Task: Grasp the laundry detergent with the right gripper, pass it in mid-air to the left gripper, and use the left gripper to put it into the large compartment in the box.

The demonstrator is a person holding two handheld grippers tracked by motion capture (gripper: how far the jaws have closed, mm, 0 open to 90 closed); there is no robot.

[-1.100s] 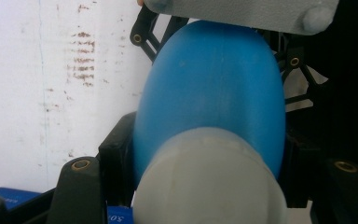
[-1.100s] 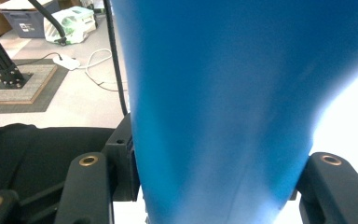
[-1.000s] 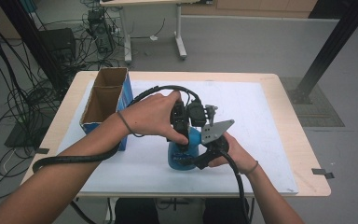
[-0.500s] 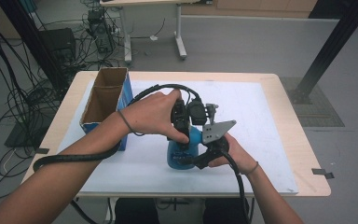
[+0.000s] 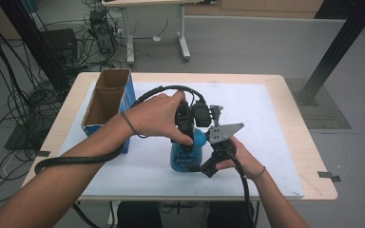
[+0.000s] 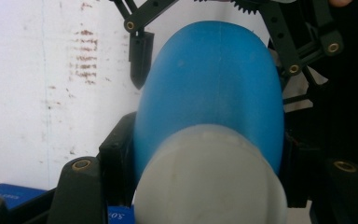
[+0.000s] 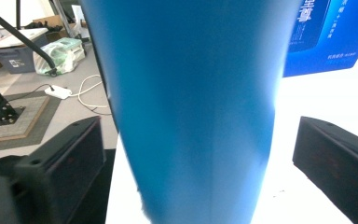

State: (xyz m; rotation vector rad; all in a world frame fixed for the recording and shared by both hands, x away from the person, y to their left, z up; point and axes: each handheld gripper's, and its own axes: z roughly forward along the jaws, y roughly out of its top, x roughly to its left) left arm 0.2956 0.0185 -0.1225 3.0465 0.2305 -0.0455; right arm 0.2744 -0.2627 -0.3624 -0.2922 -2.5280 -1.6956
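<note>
Our left gripper (image 5: 188, 137) comes down from above onto the top of the blue bottle (image 5: 186, 154), and in the left gripper view its jaws sit pressed against the bottle's neck just below the white cap (image 6: 209, 179), so we read it as clamped on the bottle. Our right gripper (image 5: 208, 164) reaches in from the side, low on the bottle. In the right gripper view its two black jaws stand a little off each flank of the blue body (image 7: 191, 112), with a strip of white table visible between the far jaw and the plastic, so we judge this one open around the bottle, not yet squeezing.

The bottle stands upright on the white sheet (image 5: 266, 118) near the front middle of the table (image 5: 309, 156), well to the right of the open cardboard box (image 5: 105, 102).

Compared with the pictures from a second and half a second earlier, almost nothing has shifted: both hands, the bottle and the box sit where they were. We take that as a settling pause, with the top grip set and the bottle steadied. What is left, we think, is for the right jaws to close on the body, so that one gripper can hold while the other works the cap.
</note>
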